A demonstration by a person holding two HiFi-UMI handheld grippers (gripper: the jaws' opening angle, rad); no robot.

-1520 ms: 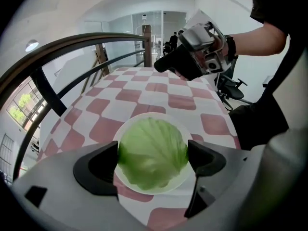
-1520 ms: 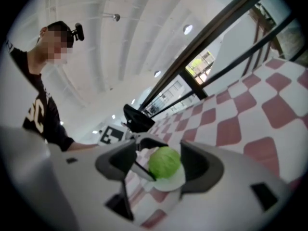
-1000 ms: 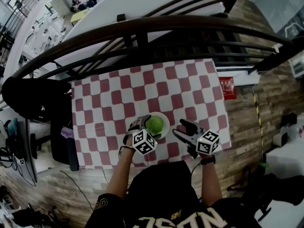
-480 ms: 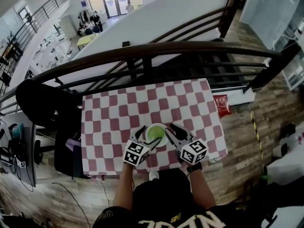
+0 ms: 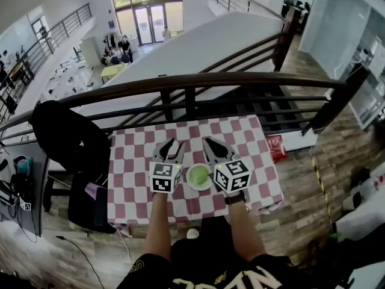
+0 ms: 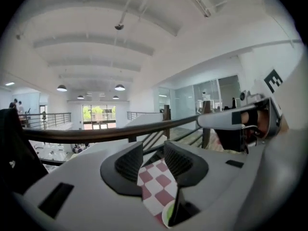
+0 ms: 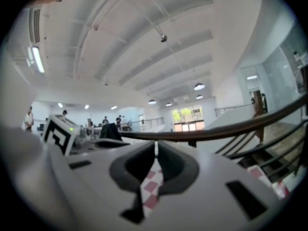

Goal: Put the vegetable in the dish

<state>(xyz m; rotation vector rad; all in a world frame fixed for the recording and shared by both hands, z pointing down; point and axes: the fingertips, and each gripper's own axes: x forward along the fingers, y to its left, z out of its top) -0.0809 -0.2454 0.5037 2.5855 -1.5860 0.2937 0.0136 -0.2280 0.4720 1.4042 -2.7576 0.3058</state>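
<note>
Left gripper: jaws have just been closing and stand apart with a narrow gap. Nothing is between them, only checked cloth showing through. Right gripper: jaws have just been closing too, tips pressed together, nothing pinched. Both are held above the cloth, pointing toward the far railing, one on each side of the dish.

Vegetable sits in the white dish, on the near half of the cloth, about mid-width. It reads as a round green lump, too small to tell what kind. The marker cubes sit just beside the dish, left and right, in the head view. Can't tell from there how high the grippers are above it.

Left gripper view: only a sliver of dish rim and green at the bottom edge, the rest hidden behind the gripper's own body. Right gripper view: dish not visible, just a strip of cloth below the closed tips, and the picture is soft.

Near edge of the cloth is partly hidden by the person's forearms. A dark garment stands at the left. Can't tell whether it touches the cloth.
</note>
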